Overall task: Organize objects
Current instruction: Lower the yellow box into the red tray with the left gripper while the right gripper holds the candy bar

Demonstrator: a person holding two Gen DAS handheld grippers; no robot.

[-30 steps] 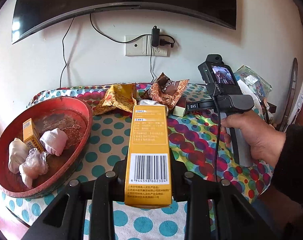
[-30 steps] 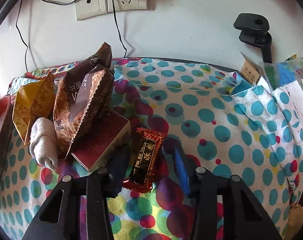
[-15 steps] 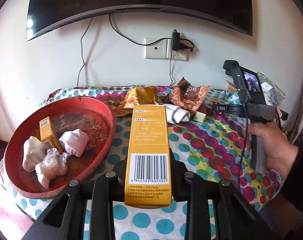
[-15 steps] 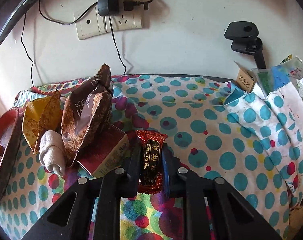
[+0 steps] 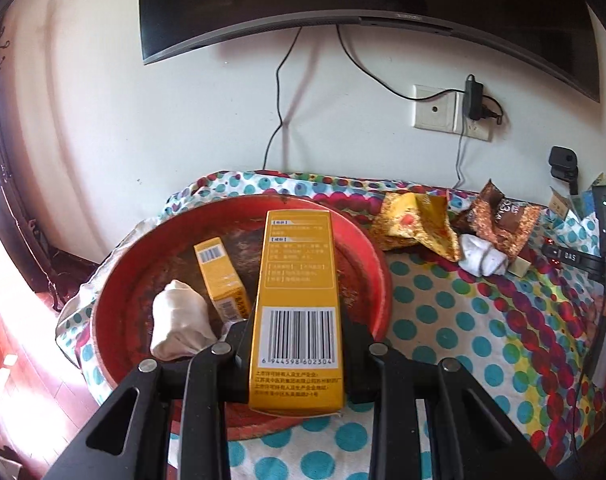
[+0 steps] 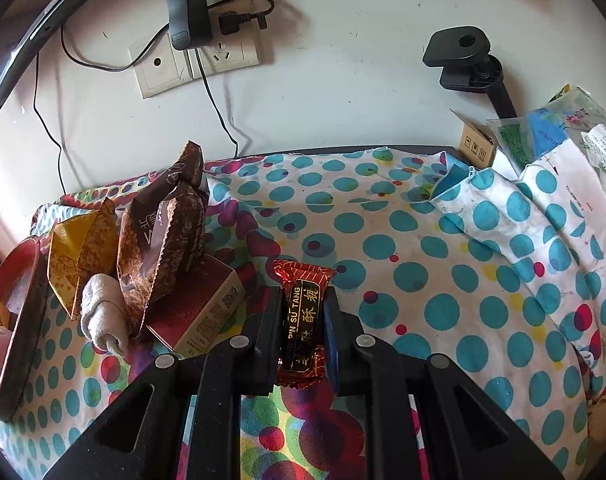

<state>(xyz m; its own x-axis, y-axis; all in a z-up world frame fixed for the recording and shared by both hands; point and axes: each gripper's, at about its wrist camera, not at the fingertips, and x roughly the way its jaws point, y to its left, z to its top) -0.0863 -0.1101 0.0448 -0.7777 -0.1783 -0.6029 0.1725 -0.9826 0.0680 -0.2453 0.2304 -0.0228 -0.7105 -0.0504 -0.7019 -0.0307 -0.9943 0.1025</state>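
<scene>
Presently, item one: the left tongs (image 5: 297,344), closed almost fully on a tall yellow carton (image 5: 297,304), pads pressing its two narrow sides near the barcode end. The carton's long axis runs away from the tongs toward 12 o'clock, barcode face up. In the left wrist view the carton appears over the red tray (image 5: 367,256), whose bowl spreads from 9 to 12 o'clock of the tongs; how high above the tray floor it is cannot be told. Tray contents: a small yellow box (image 5: 223,276) at 11 o'clock, just beside the carton, and a white wrapped bundle (image 5: 179,320) at 9 o'clock. The bare patch of tray floor lies at 12 to 1 o'clock, beyond the carton's far end; judged from this, the coming release turns on setting the carton down lengthwise there, clear of the small box. The left hand is plainly the nearer to the tray. Item two: the right tongs (image 6: 303,332), shut as far as they go on a red candy bar (image 6: 303,320), long axis likewise toward 12 o'clock, over the spotted cloth of the desk (image 6: 403,240). The tray rim shows at 9 o'clock in that view, well apart, with a brown snack bag (image 6: 163,232), a yellow wrapper (image 6: 83,252), a rolled white cloth (image 6: 103,316) and a dark red box (image 6: 199,312) standing between.
</scene>
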